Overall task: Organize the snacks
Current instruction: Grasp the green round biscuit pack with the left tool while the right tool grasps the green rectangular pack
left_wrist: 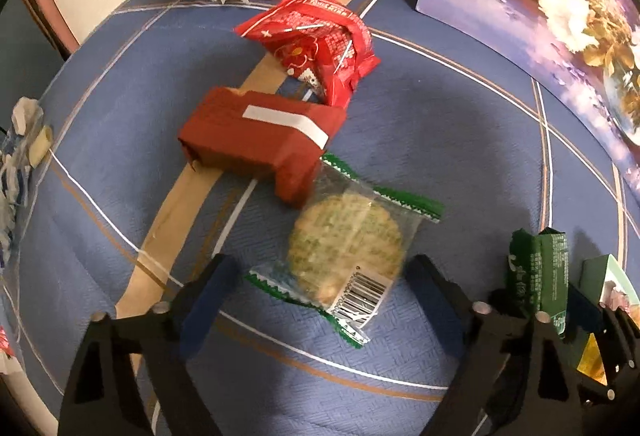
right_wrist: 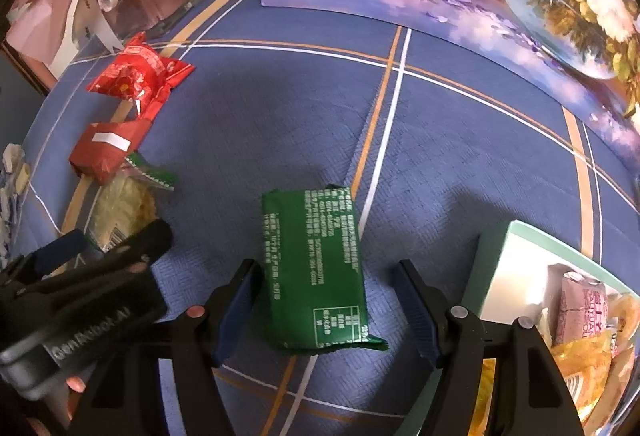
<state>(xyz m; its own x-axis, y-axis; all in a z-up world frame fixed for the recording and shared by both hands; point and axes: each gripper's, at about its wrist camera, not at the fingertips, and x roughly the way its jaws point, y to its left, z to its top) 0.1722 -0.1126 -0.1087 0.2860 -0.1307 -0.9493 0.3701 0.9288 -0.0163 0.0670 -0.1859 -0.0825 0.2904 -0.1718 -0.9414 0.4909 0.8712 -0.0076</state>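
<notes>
Clear film with green crimped ends wraps the round cracker packet (left_wrist: 346, 250), which lies flat on the blue checked bench (left_wrist: 460, 139) between the spread fingers of the left tongs (left_wrist: 318, 278), released and touching nothing. It looks light, and the biscuit inside is brittle, so a soft pinch across the disc's edges, or on a crimped end, suits it better than a hard squeeze. Just beyond it sit a red-brown paper-wrapped block (left_wrist: 260, 139) and a crumpled red pouch (left_wrist: 320, 39).

From the right wrist, the green foil bar (right_wrist: 316, 272) lies lengthwise between the right tongs (right_wrist: 328, 310), also released. Glossy foil is likely slippery; the bar seems firm, so gripping across its narrow width at mid-length should hold. A pale green box (right_wrist: 496, 264) with snacks inside, probably the destination, stands near right.
</notes>
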